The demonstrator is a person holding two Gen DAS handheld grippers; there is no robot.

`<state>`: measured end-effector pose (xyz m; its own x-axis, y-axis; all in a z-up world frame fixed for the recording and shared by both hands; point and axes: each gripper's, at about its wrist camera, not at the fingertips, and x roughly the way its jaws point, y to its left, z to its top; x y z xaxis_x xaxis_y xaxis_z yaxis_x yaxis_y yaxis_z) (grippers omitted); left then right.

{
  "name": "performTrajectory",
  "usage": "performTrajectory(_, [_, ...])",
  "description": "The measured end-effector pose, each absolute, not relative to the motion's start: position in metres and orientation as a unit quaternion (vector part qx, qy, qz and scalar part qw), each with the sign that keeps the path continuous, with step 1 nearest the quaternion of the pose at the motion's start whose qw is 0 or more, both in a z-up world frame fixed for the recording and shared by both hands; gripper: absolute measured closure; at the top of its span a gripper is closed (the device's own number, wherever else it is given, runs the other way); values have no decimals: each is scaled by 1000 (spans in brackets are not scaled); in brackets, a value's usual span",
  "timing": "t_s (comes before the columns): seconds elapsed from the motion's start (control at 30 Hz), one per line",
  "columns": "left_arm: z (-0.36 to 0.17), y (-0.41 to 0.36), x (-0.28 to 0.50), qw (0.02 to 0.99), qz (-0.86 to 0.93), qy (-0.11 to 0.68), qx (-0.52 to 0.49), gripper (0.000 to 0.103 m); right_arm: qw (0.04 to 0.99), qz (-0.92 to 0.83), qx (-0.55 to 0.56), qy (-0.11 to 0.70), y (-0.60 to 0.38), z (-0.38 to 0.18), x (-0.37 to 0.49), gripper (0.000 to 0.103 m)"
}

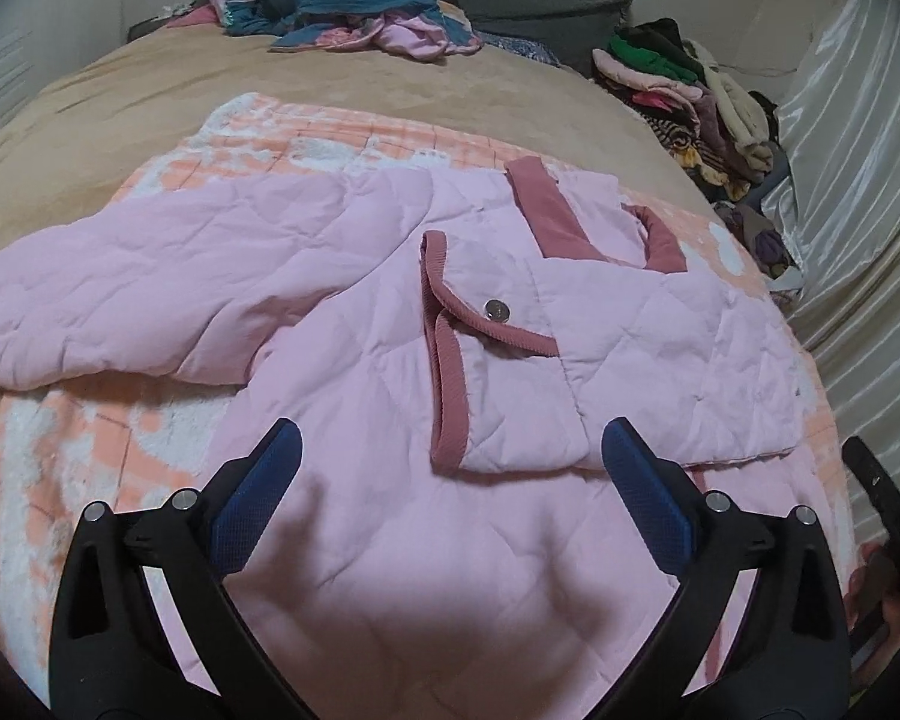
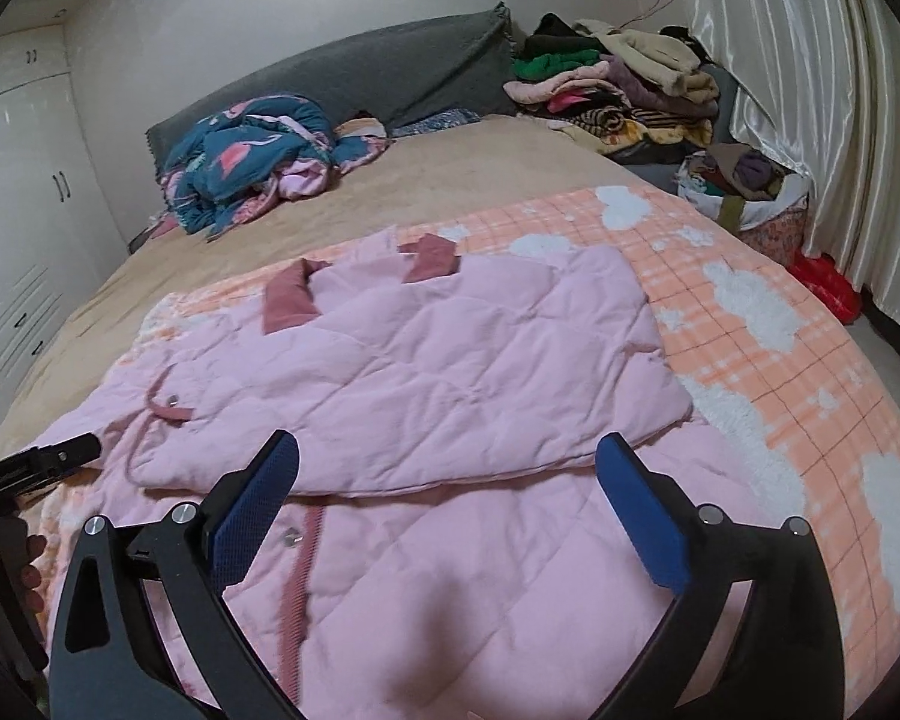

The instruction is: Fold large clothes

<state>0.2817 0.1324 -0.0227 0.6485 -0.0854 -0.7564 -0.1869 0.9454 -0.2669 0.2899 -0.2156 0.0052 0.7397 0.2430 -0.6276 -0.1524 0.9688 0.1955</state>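
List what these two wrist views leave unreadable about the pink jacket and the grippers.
- Pink jacket: near hem cut off by the bottom edge in both views, behind the open left gripper and open right gripper.
- Jacket's front under the folded-over panel: covered in the right wrist view.
- Far sleeve's cuff: runs off the left wrist view's left edge.
- Snap button: any marking is too small to read.

The bed's middle lies bare; crumpled bedding blocks its head edge, stacked clothes its curtain-side corner.
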Motion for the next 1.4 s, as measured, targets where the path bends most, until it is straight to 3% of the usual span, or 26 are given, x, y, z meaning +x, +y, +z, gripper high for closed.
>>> performTrajectory(0.53, [-6, 164, 250, 903, 76, 390, -164, 9, 937, 131, 45, 322, -171, 38, 259, 4])
performTrajectory(1.4, [4, 283, 218, 887, 215, 339, -228, 9, 912, 251, -48, 319, 14, 58, 270, 4])
